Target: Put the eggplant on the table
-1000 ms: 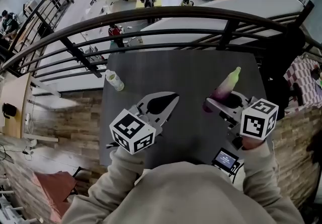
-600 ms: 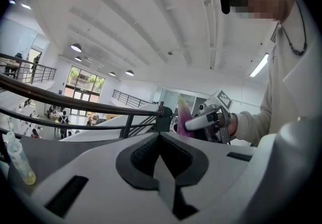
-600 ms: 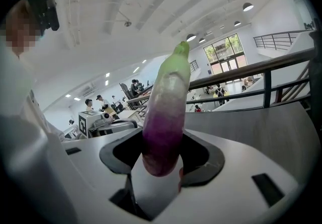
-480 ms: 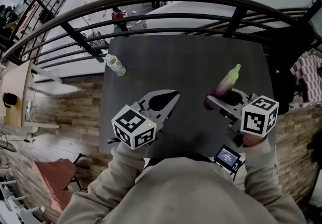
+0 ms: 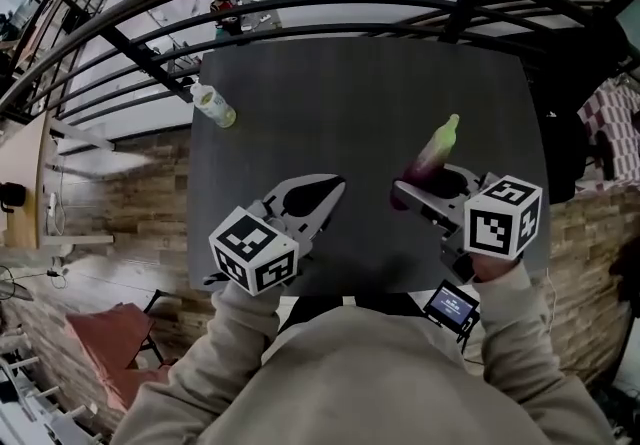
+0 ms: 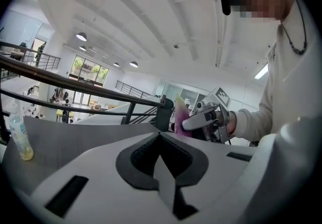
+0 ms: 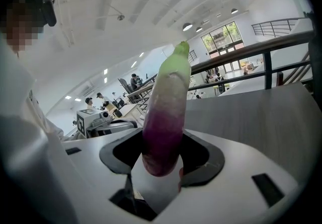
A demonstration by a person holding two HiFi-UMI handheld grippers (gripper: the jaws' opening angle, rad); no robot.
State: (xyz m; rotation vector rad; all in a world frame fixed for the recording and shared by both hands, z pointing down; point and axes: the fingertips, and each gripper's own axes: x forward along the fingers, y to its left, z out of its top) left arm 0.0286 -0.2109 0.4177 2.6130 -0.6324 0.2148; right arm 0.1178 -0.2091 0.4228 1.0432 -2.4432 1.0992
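The eggplant (image 5: 432,148), purple at the base and pale green at the tip, stands tilted between the jaws of my right gripper (image 5: 425,183), which is shut on its purple end. In the right gripper view the eggplant (image 7: 166,112) rises out of the right gripper (image 7: 161,138) above the dark table (image 7: 261,112). My left gripper (image 5: 335,185) hovers over the table (image 5: 350,83) to the left, shut with nothing in it. In the left gripper view the left gripper (image 6: 160,133) has its jaw tips together, and the eggplant (image 6: 180,116) shows beyond them.
A small plastic bottle (image 5: 213,105) lies near the table's far left corner; the bottle (image 6: 21,135) also shows in the left gripper view. A black railing (image 5: 330,8) curves behind the table. A small screen device (image 5: 452,305) sits at the near edge by my right sleeve.
Both grippers have sunk lower toward the table top, the right one still holding the eggplant. The head view now looks down more steeply.
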